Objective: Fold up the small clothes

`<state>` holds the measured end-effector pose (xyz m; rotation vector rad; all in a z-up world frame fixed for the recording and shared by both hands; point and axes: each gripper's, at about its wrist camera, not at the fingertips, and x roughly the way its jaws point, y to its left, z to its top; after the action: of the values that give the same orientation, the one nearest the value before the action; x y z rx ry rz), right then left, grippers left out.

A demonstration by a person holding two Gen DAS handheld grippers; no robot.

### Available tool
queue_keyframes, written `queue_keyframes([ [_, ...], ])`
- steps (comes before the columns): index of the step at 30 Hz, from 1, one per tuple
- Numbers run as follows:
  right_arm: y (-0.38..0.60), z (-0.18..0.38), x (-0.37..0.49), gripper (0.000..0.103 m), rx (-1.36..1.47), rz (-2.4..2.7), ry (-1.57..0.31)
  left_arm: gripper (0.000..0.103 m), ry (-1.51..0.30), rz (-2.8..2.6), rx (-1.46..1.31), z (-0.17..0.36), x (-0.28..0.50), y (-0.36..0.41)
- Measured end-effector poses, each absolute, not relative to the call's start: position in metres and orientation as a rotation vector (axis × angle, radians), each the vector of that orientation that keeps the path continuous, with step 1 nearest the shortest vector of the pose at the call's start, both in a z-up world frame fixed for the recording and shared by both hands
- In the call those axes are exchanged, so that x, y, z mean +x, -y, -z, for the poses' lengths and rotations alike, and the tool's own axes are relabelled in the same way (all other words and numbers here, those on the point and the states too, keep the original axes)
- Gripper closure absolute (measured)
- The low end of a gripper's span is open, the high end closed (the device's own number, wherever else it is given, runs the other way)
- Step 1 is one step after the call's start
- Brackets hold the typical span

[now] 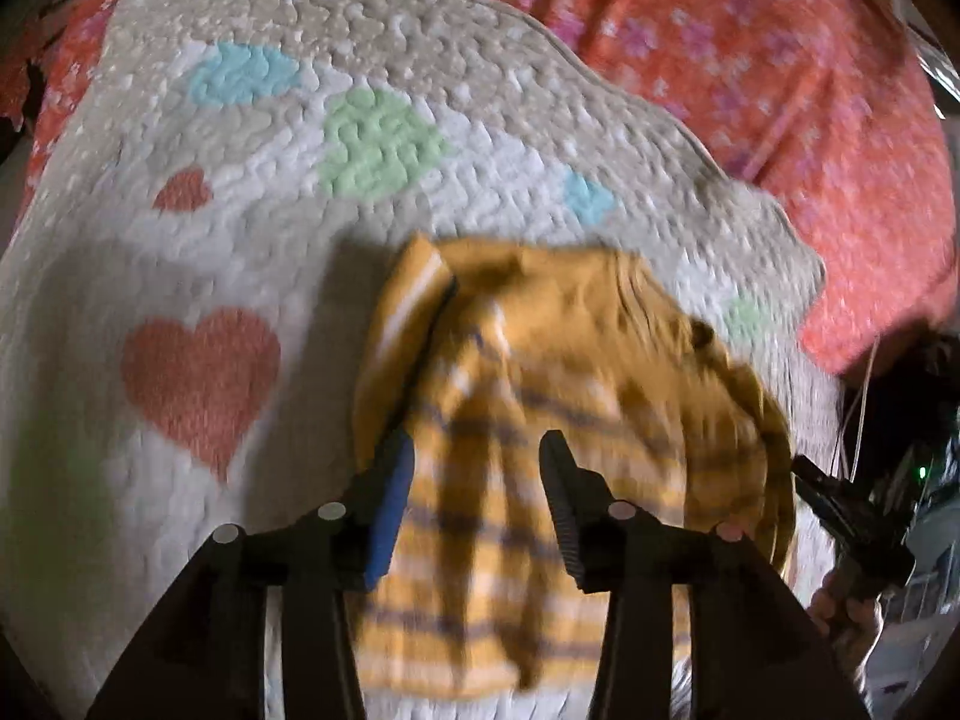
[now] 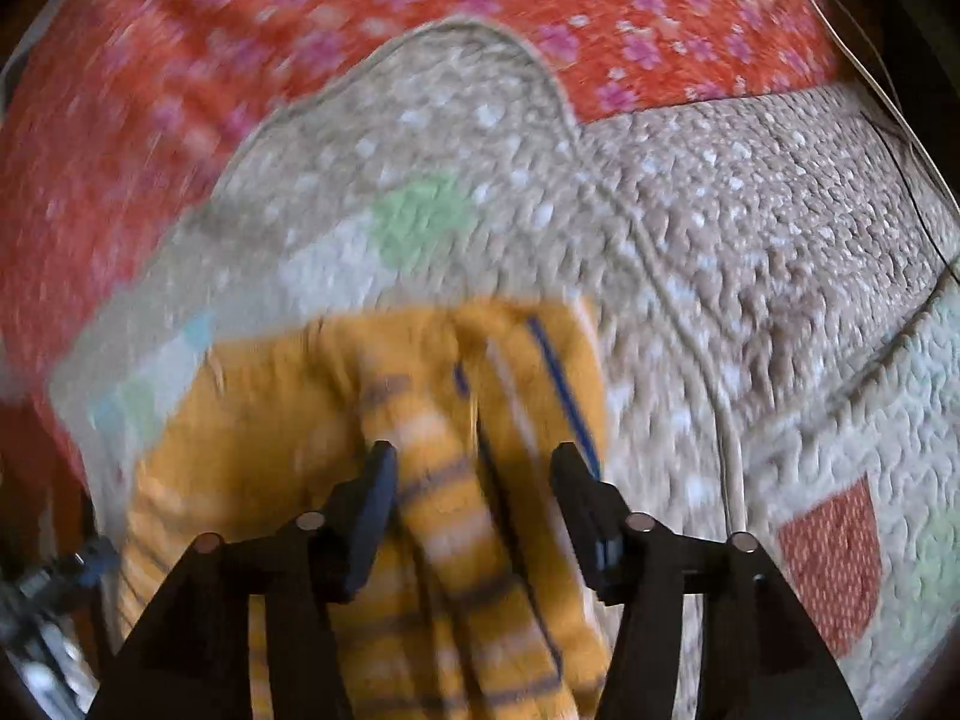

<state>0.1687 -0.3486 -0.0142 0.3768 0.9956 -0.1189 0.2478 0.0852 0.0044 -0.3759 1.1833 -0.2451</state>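
Red floral bedspread point(image 1: 780, 60), heart quilt point(image 1: 240, 240) on it

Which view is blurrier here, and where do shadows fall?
Right wrist view: heavy motion smear over the striped garment and quilt. Left wrist view: quilt sharp, garment blurred, its dark shadow cast leftwards on the quilt. Fisheye bending in both.

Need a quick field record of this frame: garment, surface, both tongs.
garment: mustard striped top, rumpled, lying on the quilt
surface: white quilted blanket with hearts over an orange floral bedspread
left tongs: open, above the striped part, nothing gripped
right tongs: open, above the garment, nothing gripped
image quality: motion blur in both views
fold state: not neatly folded
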Motion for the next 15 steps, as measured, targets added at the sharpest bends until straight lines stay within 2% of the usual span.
queue_keyframes([
  [1, 0.345, 0.019, 0.158, 0.044, 0.321, 0.136, -1.011, 0.058, -1.194, 0.234, -0.335, 0.002, 0.239, -0.076],
  [2, 0.342, 0.025, 0.153, 0.057, 0.279, 0.145, -1.034, 0.058, -1.205, 0.217, -0.290, 0.006, 0.232, -0.073],
  [3, 0.342, 0.030, 0.148, 0.084, 0.277, 0.129, -1.055, 0.058, -1.217, 0.191, -0.226, 0.014, 0.227, -0.068],
  [5, 0.356, 0.025, 0.135, 0.088, 0.399, 0.114, -1.038, 0.061, -1.240, 0.145, -0.098, 0.027, 0.218, -0.064],
  [9, 0.389, 0.020, 0.122, 0.094, 0.534, 0.161, -1.004, 0.068, -1.252, 0.140, -0.121, 0.029, 0.219, -0.074],
  [13, 0.436, 0.034, 0.108, 0.092, 0.653, 0.352, -0.995, 0.068, -1.254, 0.137, -0.136, 0.032, 0.220, -0.079],
  [15, 0.458, 0.027, 0.093, 0.090, 0.770, 0.395, -0.903, 0.067, -1.258, 0.142, -0.153, 0.032, 0.219, -0.082],
])
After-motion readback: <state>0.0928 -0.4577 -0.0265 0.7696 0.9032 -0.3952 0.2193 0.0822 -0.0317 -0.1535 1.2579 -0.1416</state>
